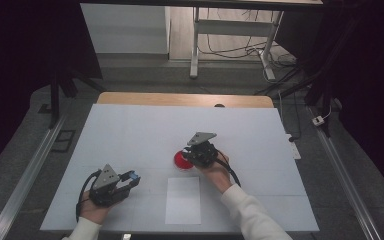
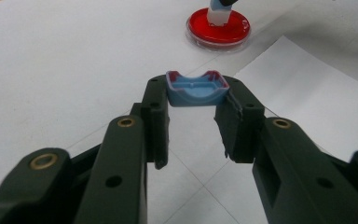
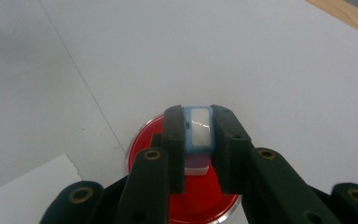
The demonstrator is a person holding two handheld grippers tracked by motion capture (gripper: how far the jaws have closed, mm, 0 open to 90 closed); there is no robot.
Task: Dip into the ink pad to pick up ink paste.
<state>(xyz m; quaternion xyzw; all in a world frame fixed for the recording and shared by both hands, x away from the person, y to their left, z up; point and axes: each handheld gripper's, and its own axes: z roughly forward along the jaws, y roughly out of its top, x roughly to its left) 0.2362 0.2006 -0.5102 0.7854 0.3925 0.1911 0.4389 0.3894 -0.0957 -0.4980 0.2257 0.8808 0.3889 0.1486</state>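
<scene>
A round red dish (image 1: 181, 160) with a clear rim lies near the table's middle. My right gripper (image 1: 189, 155) hovers over the dish, shut on a small light-blue block with a white panel (image 3: 198, 133). The block's white lower end (image 2: 216, 17) appears to touch the red dish (image 2: 219, 29). The red dish (image 3: 200, 203) lies directly under the right gripper (image 3: 197, 128). At the front left, my left gripper (image 1: 131, 178) is shut on a shallow blue cap (image 2: 196, 88) with a reddish rim, held level above the table.
A white sheet of paper (image 1: 183, 200) lies at the table's front, between the two hands. The table is covered in white (image 1: 130, 130), with a wooden edge (image 1: 180, 99) at the far side. Beyond it stand desk legs and cables on the floor.
</scene>
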